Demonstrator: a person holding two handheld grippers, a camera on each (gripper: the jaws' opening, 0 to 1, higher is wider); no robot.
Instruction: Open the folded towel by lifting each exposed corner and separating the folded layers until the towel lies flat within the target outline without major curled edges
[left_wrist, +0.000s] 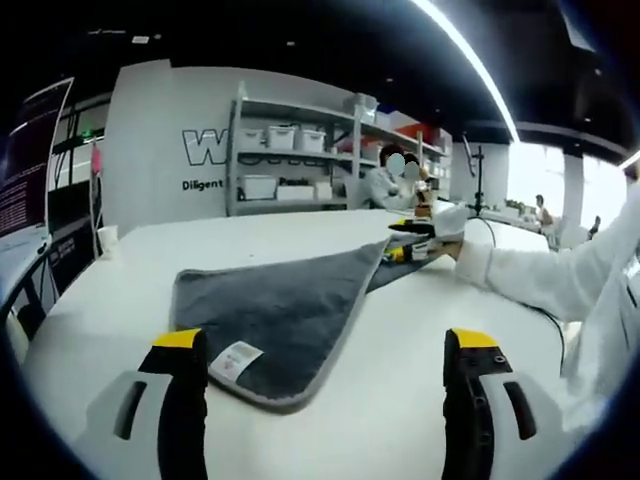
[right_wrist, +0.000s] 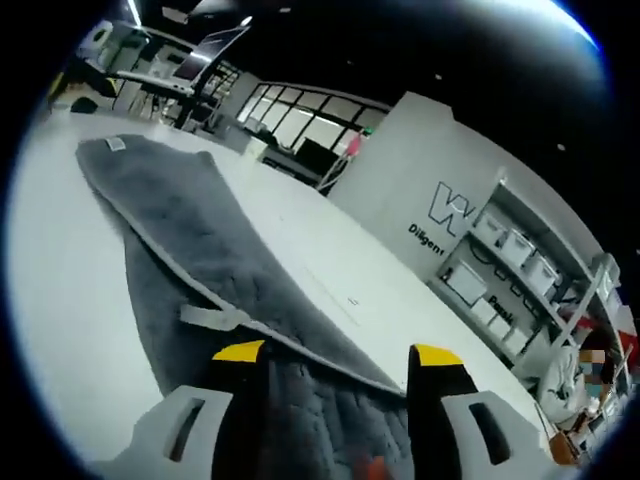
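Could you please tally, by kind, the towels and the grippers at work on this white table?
Grey microfibre towel with a pale edge band: 1
Black two-jaw grippers with yellow tips: 2, the left gripper open, the right gripper at the towel's far corner
Total: 3

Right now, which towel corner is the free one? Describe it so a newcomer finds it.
On the white table lies the folded grey towel with pale trim. Its corner nearest the open left gripper is free and carries a small white label with red print; the opposite corner is at the right gripper.
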